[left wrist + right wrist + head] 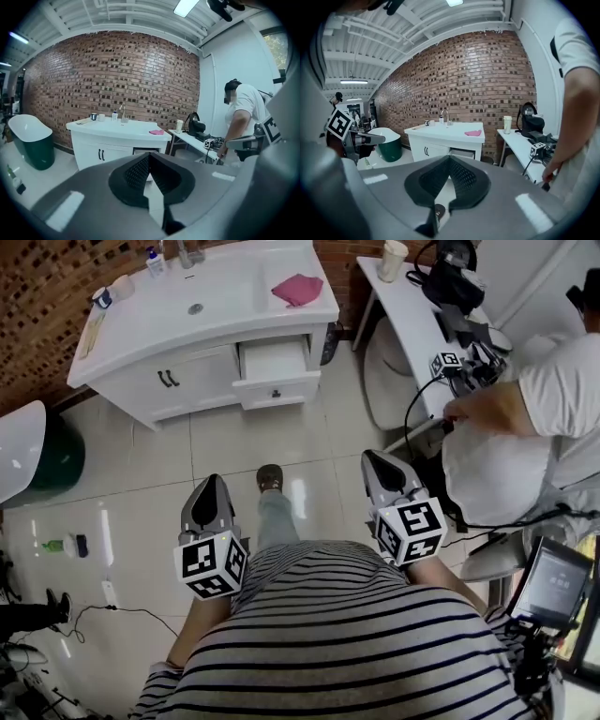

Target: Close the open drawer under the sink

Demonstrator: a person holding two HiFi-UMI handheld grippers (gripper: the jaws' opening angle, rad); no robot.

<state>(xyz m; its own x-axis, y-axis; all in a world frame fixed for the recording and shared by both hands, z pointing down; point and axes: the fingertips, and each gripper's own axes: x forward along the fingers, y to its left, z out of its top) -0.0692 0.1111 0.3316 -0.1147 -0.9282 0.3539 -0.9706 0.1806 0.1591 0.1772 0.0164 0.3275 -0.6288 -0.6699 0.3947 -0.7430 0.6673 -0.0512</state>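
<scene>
I'm standing well back from the white vanity (187,381), so its drawer (275,362), pulled out under the right end of the sink surface (234,296), is beyond reach, and I carry both tools low at my waist, aimed at it. The left tongs (149,155) are pressed together on nothing; the right tongs (450,159) are likewise closed and empty

Head view looks steeply down; both gripper views face forward, all sharing the far sink cabinet (187,382).
</scene>
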